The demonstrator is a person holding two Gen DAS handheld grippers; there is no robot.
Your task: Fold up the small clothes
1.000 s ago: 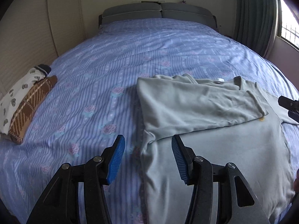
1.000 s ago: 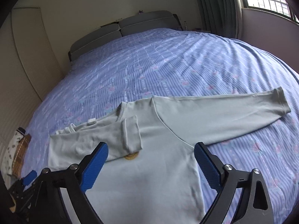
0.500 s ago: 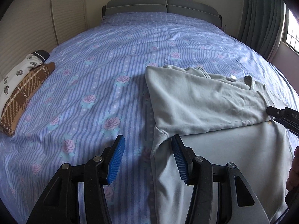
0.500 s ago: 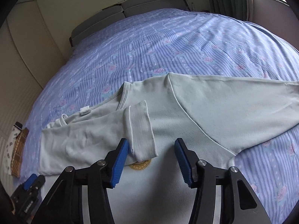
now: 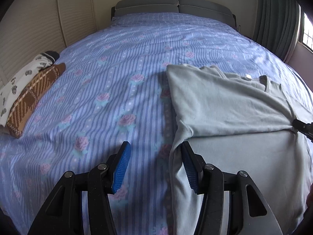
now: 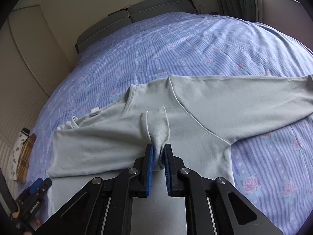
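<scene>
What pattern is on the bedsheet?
Blue-lilac stripes with pink roses on the bedsheet; clearest in the left wrist view.

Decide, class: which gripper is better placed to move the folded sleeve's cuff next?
Right. The right gripper is already shut on the cuff; the left gripper stands open at the shirt's side edge.

We cannot see the end of the cuff [image 6: 157, 125] pinched between the right gripper [image 6: 158, 154]'s pads. To that gripper's right, the shirt [image 6: 195, 117]'s outstretched sleeve runs off the picture's edge. Behind the left gripper [image 5: 154, 156], the shirt's hem is cut off. Far to its left, the folded clothes [image 5: 25, 90] are partly cropped, their print too small to read.
</scene>
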